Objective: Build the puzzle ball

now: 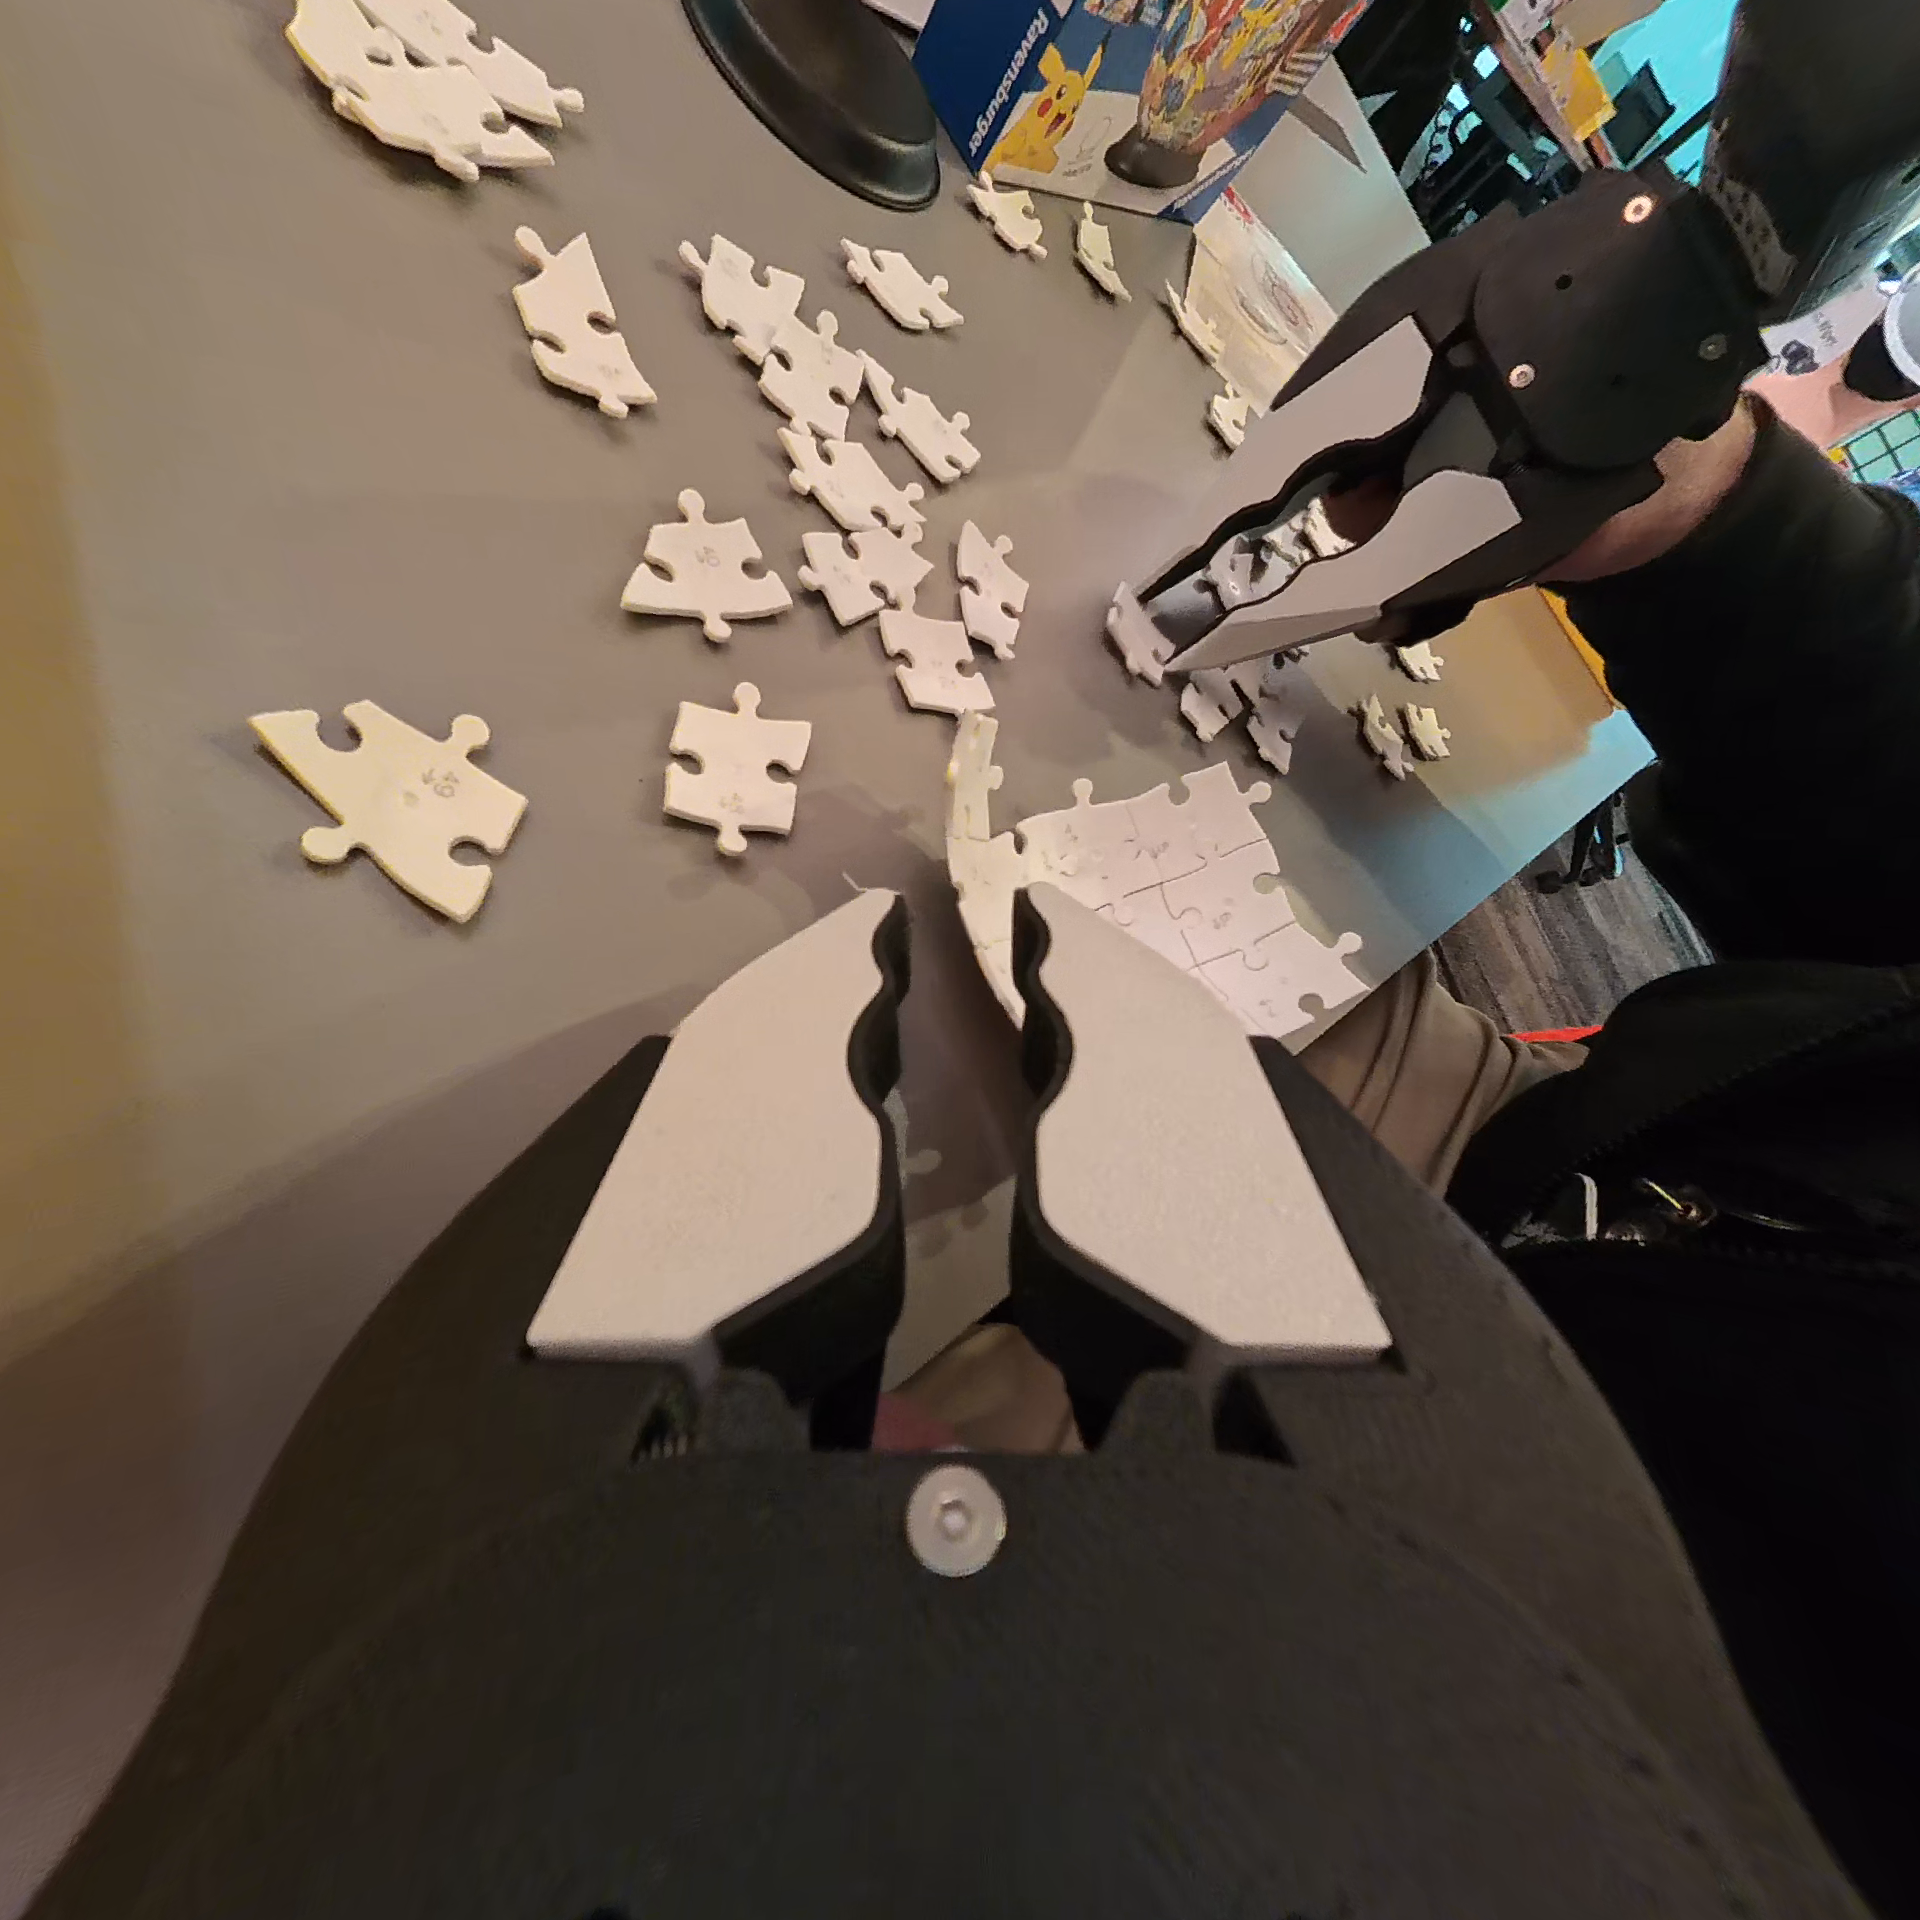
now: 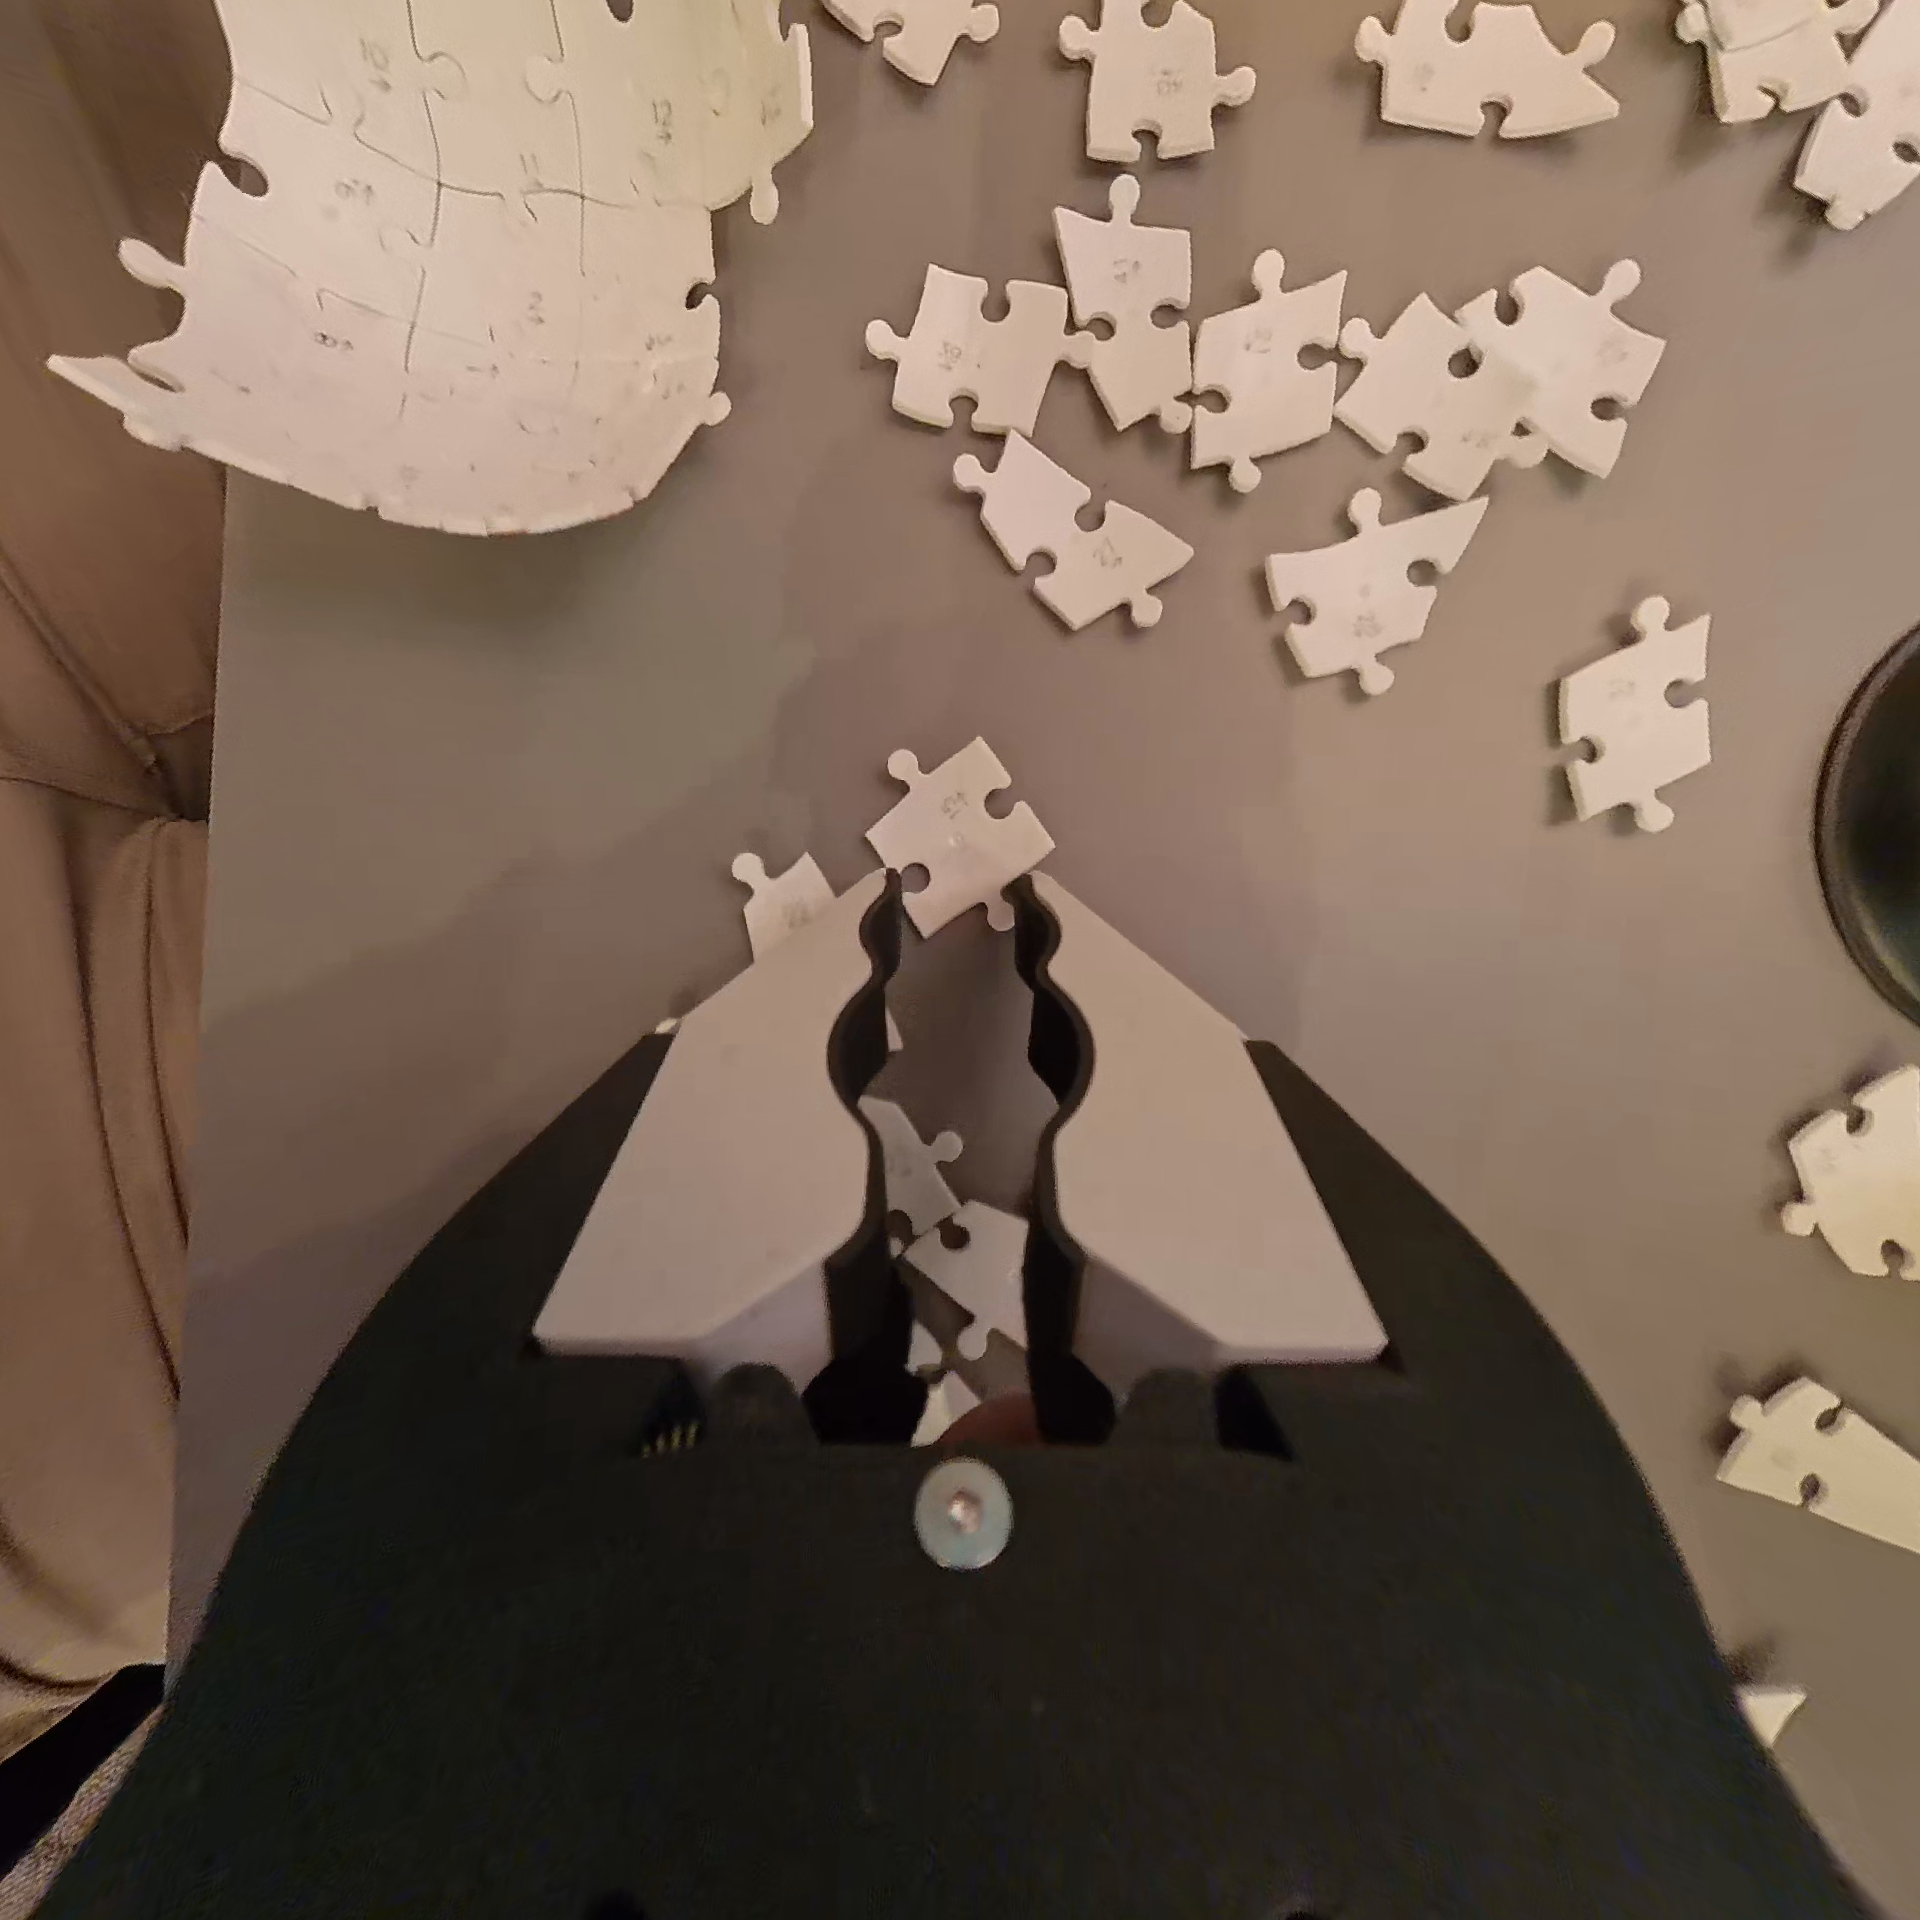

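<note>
The right gripper (image 2: 956, 883) pinches one white puzzle piece (image 2: 961, 831) at its tips, low over the grey table (image 2: 520, 727). The piece sticks out past the tips and sits a bit tilted. More loose pieces lie under this gripper and show through the gap between its fingers. The left gripper (image 1: 961, 914) holds the curved, half-built part of the puzzle ball (image 1: 1174, 894). Its two fingers are close together with the thin edge of the shell between them. The shell is made of many white pieces joined up, and it sits near the edge of the table, well apart from the right gripper. Lots of loose white pieces (image 1: 862, 488) are spread over the table, some touching or lying partly on each other. A round black stand (image 1: 831, 94) sits at the far side, next to a colourful puzzle box (image 1: 1122, 94).
</note>
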The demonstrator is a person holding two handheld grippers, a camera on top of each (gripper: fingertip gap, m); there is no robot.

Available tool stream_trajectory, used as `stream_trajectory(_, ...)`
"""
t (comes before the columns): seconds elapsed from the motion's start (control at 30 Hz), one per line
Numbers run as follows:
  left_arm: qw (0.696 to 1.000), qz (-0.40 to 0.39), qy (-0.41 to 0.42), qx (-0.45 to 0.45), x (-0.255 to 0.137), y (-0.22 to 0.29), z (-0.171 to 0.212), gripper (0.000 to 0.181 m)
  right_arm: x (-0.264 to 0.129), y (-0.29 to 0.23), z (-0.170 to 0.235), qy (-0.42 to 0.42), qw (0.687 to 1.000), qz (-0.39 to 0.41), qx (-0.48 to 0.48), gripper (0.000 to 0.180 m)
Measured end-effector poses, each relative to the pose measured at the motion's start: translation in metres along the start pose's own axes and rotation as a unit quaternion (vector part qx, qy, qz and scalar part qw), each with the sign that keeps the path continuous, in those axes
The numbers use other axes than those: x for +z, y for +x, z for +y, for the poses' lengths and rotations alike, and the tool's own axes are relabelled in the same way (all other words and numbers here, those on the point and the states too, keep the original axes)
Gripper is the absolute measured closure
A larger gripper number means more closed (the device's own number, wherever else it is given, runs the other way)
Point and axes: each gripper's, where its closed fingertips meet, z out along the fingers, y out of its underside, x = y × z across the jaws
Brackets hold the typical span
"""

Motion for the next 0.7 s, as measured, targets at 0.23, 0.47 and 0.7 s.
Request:
stream_trajectory(0.23,1.0,-0.004,0.004,0.0,-0.002,-0.003,-0.001,0.163,-0.004,0.009,-0.007,-0.002,1.0,0.019,0.013,0.156)
stream_trajectory(0.47,1.0,-0.001,0.006,-0.001,-0.001,-0.004,-0.002,0.163,0.001,0.012,-0.004,-0.019,0.999,0.02,0.042,0.154)
stream_trajectory(0.7,1.0,0.002,0.008,-0.002,-0.002,-0.005,-0.002,0.163,0.006,0.01,-0.01,-0.014,0.999,0.005,0.034,0.158)
